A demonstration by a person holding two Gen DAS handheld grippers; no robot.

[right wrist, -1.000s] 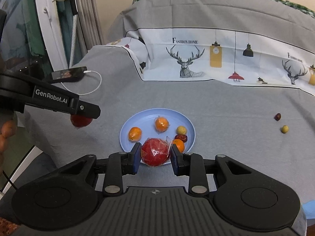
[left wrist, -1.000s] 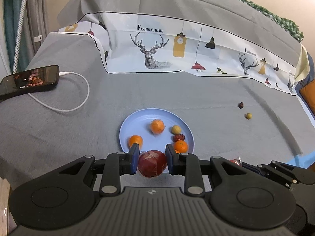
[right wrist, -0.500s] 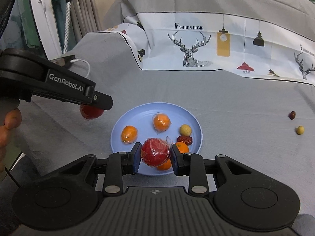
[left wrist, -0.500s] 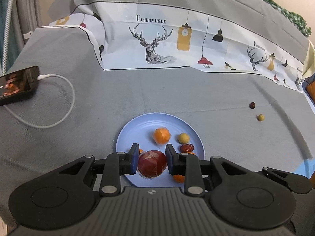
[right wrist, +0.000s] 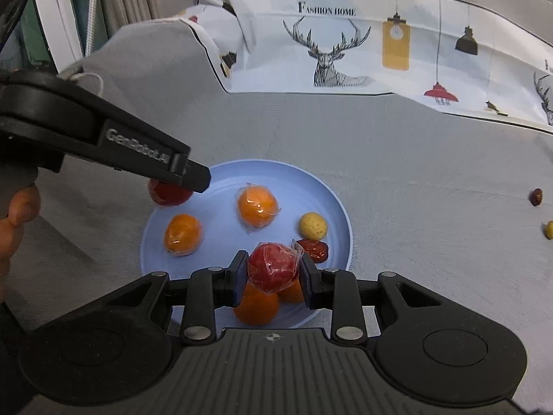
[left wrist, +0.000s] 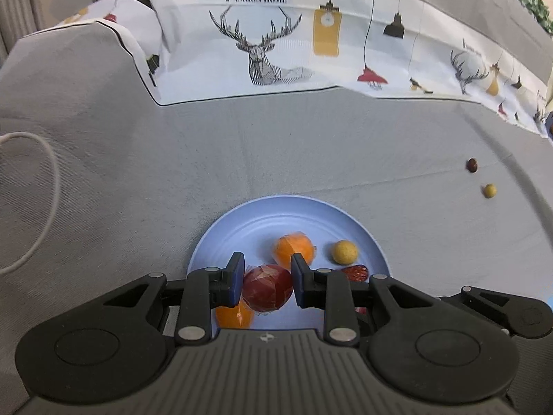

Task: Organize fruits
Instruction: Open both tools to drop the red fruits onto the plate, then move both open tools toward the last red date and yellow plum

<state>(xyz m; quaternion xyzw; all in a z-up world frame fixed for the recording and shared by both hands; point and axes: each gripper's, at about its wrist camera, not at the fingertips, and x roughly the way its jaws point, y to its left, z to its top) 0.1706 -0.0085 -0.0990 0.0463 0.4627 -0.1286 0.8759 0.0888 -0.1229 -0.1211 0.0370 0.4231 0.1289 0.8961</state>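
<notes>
Both grippers are closed on fruit. Clamped in the left gripper (left wrist: 266, 280) is a dark red wrapped fruit (left wrist: 266, 287), hanging over the near-left part of the blue plate (left wrist: 242, 218); the right gripper (right wrist: 273, 273) pinches a brighter red wrapped fruit (right wrist: 273, 268) over the plate's near edge. From the right wrist view, the left gripper (right wrist: 172, 186) reaches in from the left edge of the plate, and its red load (right wrist: 167, 195) shows just beneath the fingers.

On the plate lie a wrapped orange (right wrist: 257, 206) near the middle, another orange (right wrist: 182, 234) toward the left edge, a small yellow fruit (right wrist: 312, 225) and a wrinkled red date (right wrist: 314, 249) toward the right edge, and two more oranges (right wrist: 257, 304) at the near edge, right under the right gripper. The plate sits on a bed covered with a grey sheet (right wrist: 414, 173). Off toward the right edge of the bed, well apart from the plate, a dark date (right wrist: 536, 196) and a small yellow fruit (right wrist: 549, 230) lie loose. A white cable (left wrist: 41, 207) loops near the left edge.

The step in hand looks like setting both red fruits down. To do it well, I'd aim each at a bare patch: the open space at the far left for the left one, and clear of the near oranges for the right. Lower until the fruit rests, then release gently, since round wrapped fruit may roll or cling by its film.
</notes>
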